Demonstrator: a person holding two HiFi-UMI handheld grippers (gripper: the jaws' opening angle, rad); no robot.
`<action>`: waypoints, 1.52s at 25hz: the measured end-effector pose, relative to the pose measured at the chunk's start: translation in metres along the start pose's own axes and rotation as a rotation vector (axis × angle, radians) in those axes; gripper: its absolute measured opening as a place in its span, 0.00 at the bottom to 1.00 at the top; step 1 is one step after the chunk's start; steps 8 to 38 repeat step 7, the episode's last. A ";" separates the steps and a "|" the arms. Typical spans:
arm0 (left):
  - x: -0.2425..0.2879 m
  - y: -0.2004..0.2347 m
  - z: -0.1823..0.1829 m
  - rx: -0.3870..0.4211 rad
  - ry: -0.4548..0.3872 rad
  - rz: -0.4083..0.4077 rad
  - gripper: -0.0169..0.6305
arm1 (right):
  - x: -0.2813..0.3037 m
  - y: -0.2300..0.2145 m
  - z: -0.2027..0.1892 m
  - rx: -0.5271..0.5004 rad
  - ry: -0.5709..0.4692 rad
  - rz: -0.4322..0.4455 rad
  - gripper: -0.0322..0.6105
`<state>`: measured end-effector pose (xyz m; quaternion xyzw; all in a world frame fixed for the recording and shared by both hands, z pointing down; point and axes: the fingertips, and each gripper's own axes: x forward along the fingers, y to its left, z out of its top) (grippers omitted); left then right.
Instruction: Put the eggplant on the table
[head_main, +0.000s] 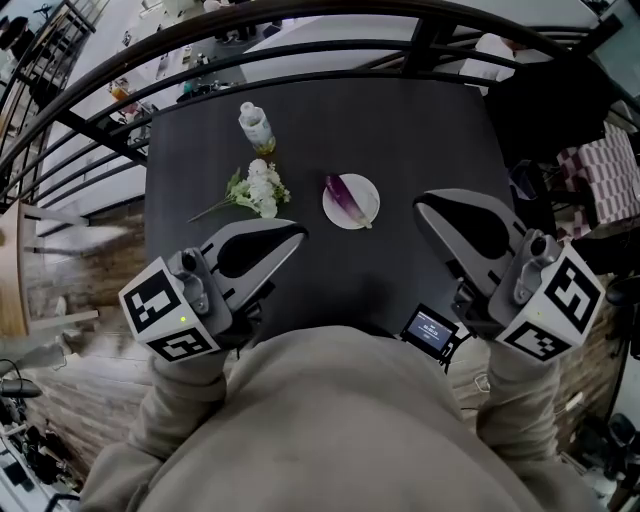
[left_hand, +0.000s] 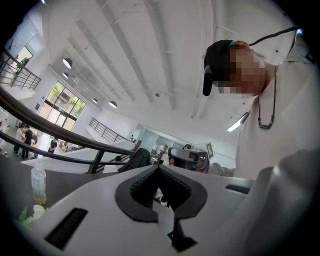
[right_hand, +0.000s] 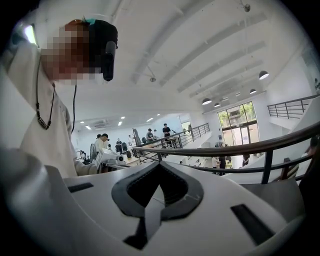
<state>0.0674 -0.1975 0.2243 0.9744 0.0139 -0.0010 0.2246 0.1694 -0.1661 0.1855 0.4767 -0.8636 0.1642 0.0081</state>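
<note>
A purple eggplant (head_main: 347, 199) lies on a small white plate (head_main: 368, 213) near the middle of the dark table (head_main: 420, 140). Both grippers hang at the table's near edge, close to the person's body and well short of the plate. My left gripper (head_main: 295, 232) sits left of the plate with its jaws together and nothing between them. My right gripper (head_main: 422, 203) sits right of the plate, also shut and empty. In the left gripper view the left gripper's tips (left_hand: 159, 167) meet, and in the right gripper view the right gripper's tips (right_hand: 160, 165) meet. Neither gripper view shows the eggplant.
A clear bottle (head_main: 256, 128) stands at the back of the table, with a bunch of white flowers (head_main: 260, 190) left of the plate. A small device with a lit screen (head_main: 430, 330) sits at the near edge. Black railings (head_main: 120, 90) curve behind the table.
</note>
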 end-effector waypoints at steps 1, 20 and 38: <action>-0.001 0.000 -0.001 -0.002 -0.001 0.001 0.03 | 0.000 0.000 0.000 0.000 0.001 -0.001 0.07; -0.006 0.000 -0.006 -0.019 0.002 0.013 0.03 | 0.001 0.001 -0.002 -0.001 0.008 -0.006 0.07; -0.006 0.000 -0.006 -0.019 0.002 0.013 0.03 | 0.001 0.001 -0.002 -0.001 0.008 -0.006 0.07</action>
